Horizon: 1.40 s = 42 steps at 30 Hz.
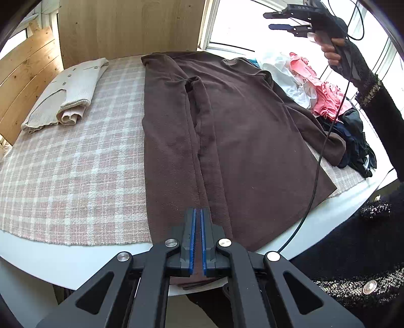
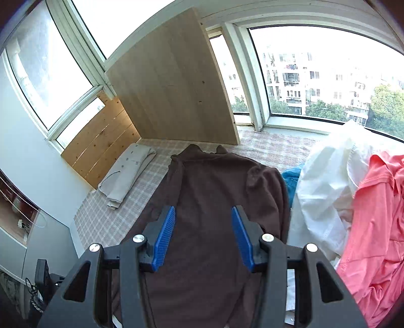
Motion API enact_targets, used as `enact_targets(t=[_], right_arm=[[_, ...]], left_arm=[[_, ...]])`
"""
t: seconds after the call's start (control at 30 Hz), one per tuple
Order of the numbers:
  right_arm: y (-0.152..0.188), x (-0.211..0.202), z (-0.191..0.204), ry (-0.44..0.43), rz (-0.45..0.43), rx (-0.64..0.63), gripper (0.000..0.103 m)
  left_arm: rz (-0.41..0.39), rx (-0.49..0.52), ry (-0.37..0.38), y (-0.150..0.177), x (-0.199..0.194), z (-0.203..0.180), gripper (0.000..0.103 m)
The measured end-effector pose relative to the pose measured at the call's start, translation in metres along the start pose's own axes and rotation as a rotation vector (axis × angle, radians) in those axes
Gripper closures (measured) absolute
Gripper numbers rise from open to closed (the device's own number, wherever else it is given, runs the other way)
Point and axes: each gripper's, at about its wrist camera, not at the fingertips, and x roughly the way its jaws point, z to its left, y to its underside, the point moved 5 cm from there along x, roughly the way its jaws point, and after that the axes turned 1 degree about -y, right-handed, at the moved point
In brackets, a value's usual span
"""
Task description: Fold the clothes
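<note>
A brown long-sleeved garment (image 1: 240, 131) lies spread on the plaid cloth, its left side folded inward along a seam down the middle. It also shows in the right wrist view (image 2: 214, 191). My left gripper (image 1: 198, 214) is shut on the brown garment's near hem at the table's front edge. My right gripper (image 2: 203, 214) is open and empty, held above the garment; in the left wrist view it (image 1: 280, 21) hangs high at the far right.
A folded cream garment (image 1: 65, 93) lies at the far left on the plaid cloth (image 1: 75, 164). A heap of white, pink and dark clothes (image 1: 325, 93) sits at the right edge. Wooden boards (image 2: 174, 88) stand at the back.
</note>
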Motion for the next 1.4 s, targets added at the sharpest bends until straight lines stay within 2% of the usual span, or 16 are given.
enact_targets(t=[0.1,0.3,0.43,0.5,0.57,0.67,0.73,0.83,0.87,0.9,0.93,1.0,1.1,1.2,1.3,1.4], right_arm=[[0.054,-0.02,-0.051,0.111,0.066,0.07,0.056],[0.161,-0.051,-0.082,0.172,0.156,0.177,0.056],[0.229,-0.07,-0.102,0.214,0.212,0.243,0.056],[0.234,-0.072,-0.097,0.245,0.203,0.225,0.055],[0.233,-0.066,-0.09,0.232,0.22,0.199,0.054],[0.231,-0.054,-0.081,0.251,0.257,0.103,0.054],[0.227,-0.043,-0.076,0.28,0.28,0.018,0.054],[0.228,-0.021,-0.074,0.255,0.343,-0.058,0.054],[0.23,-0.016,-0.075,0.25,0.37,-0.066,0.064],[0.23,-0.015,-0.077,0.239,0.387,-0.066,0.095],[0.23,-0.016,-0.078,0.224,0.398,-0.062,0.099],[0.222,-0.035,-0.079,0.155,0.358,-0.016,0.1],[0.199,-0.089,-0.083,0.1,0.242,0.015,0.1],[0.178,-0.139,-0.105,0.104,0.143,0.075,0.1],[0.171,-0.155,-0.131,0.192,0.117,0.074,0.1],[0.173,-0.139,-0.163,0.34,0.204,0.056,0.099]], left_arm=[[0.004,0.029,0.029,-0.004,0.004,-0.021,0.101],[0.052,0.172,0.13,-0.011,0.029,-0.086,0.101],[0.081,0.265,0.202,-0.016,0.047,-0.12,0.097],[0.09,0.296,0.222,-0.019,0.056,-0.127,0.097],[0.102,0.315,0.233,-0.023,0.066,-0.131,0.097],[0.126,0.316,0.248,-0.026,0.08,-0.13,0.097],[0.139,0.321,0.237,-0.026,0.089,-0.13,0.098],[0.154,0.309,0.214,-0.024,0.102,-0.128,0.097],[0.159,0.304,0.204,-0.023,0.105,-0.127,0.096],[0.164,0.299,0.194,-0.022,0.109,-0.126,0.094],[0.163,0.293,0.188,-0.021,0.11,-0.125,0.094],[0.157,0.276,0.189,-0.021,0.11,-0.123,0.094],[0.154,0.24,0.189,-0.02,0.11,-0.12,0.094],[0.154,0.215,0.181,-0.02,0.109,-0.118,0.094],[0.164,0.207,0.158,-0.02,0.109,-0.119,0.094],[0.192,0.204,0.127,-0.022,0.11,-0.121,0.094]])
